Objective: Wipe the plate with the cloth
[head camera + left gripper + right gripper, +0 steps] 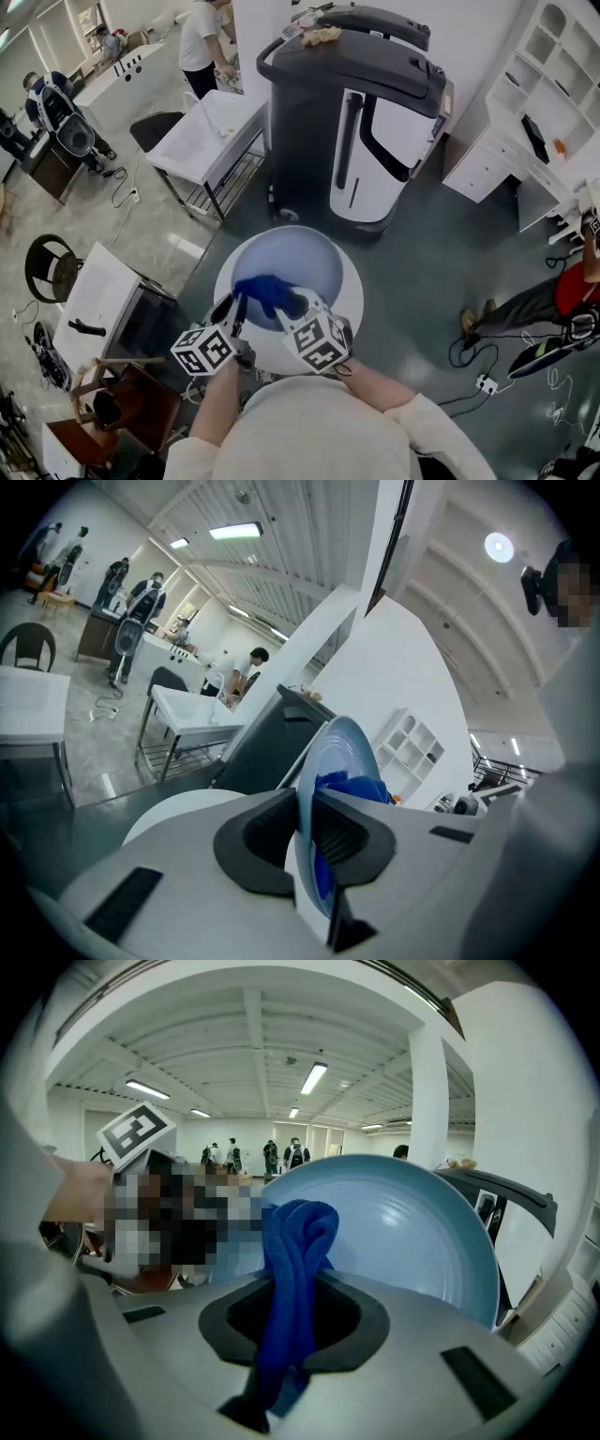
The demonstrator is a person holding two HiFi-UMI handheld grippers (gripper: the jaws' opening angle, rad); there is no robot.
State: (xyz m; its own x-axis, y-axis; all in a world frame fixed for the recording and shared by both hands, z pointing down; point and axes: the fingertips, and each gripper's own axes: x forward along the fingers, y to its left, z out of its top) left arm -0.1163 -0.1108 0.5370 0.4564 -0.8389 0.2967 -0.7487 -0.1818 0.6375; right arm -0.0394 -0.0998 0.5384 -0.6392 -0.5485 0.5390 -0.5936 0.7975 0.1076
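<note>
A pale blue plate [286,262] is held tilted above a round white table [353,281]. My left gripper [232,309] is shut on the plate's near-left rim; in the left gripper view the plate [333,752] runs edge-on between the jaws. My right gripper [302,307] is shut on a dark blue cloth [267,291], which lies against the plate's face. In the right gripper view the cloth [292,1279] stands bunched between the jaws in front of the plate [403,1241].
A large dark grey and white machine [361,122] stands just beyond the table. A white trolley table [211,136] is at the back left, a white shelf unit [534,112] at the right. Chairs and a white box [103,305] stand at my left. People are at the far left.
</note>
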